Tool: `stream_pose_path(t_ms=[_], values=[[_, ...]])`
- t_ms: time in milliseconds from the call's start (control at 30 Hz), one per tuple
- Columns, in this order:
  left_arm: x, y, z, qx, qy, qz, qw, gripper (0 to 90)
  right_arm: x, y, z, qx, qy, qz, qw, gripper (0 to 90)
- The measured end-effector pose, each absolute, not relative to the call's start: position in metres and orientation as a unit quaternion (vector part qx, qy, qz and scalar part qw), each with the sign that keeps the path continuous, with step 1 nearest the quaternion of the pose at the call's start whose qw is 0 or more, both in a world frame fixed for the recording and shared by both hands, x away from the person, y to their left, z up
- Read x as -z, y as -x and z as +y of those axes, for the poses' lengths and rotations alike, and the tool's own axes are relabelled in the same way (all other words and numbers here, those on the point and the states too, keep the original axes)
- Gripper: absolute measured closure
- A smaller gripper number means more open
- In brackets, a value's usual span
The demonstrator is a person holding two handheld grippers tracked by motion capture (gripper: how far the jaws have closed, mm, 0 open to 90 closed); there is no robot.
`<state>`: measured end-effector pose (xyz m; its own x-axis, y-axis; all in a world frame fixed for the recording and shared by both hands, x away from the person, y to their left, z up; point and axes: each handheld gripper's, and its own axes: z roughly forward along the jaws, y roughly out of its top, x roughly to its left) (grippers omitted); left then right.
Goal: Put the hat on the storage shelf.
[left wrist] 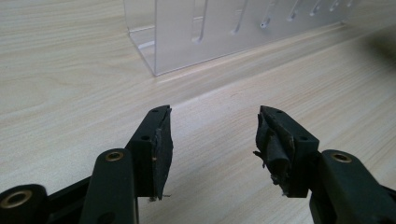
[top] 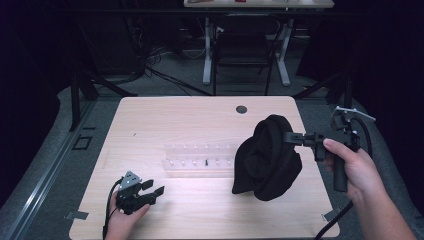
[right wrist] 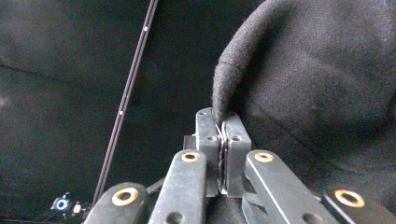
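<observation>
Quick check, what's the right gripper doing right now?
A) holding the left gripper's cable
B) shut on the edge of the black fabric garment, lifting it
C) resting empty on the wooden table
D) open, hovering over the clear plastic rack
B: the right gripper has its jaws pressed together on a fold of the black fabric garment, which hangs from it over the light wooden table.
</observation>
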<state>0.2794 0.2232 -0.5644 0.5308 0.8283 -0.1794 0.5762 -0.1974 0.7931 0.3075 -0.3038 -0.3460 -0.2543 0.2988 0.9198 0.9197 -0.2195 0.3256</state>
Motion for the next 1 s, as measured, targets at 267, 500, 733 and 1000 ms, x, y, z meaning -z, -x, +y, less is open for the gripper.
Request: stream_pose_path(t_ms=[267, 500, 733, 1000], values=[[0.564, -0.28, 0.225, -0.142, -0.761, 0.461, 0.434, 45.6, 0.338, -0.317, -0.296, 0.567, 0.542, -0.557, 0.274, 88.4], [0.563, -0.28, 0.225, -0.142, -0.764, 0.459, 0.431, 45.6, 0.334, -0.328, -0.288, 0.568, 0.538, -0.559, 0.275, 88.4], [0.563, -0.28, 0.225, -0.141, -0.764, 0.459, 0.432, 45.6, 0.329, -0.339, -0.278, 0.566, 0.54, -0.561, 0.27, 88.4], [0.563, -0.28, 0.225, -0.14, -0.764, 0.459, 0.432, 45.6, 0.329, -0.355, -0.263, 0.56, 0.538, -0.566, 0.276, 88.4]])
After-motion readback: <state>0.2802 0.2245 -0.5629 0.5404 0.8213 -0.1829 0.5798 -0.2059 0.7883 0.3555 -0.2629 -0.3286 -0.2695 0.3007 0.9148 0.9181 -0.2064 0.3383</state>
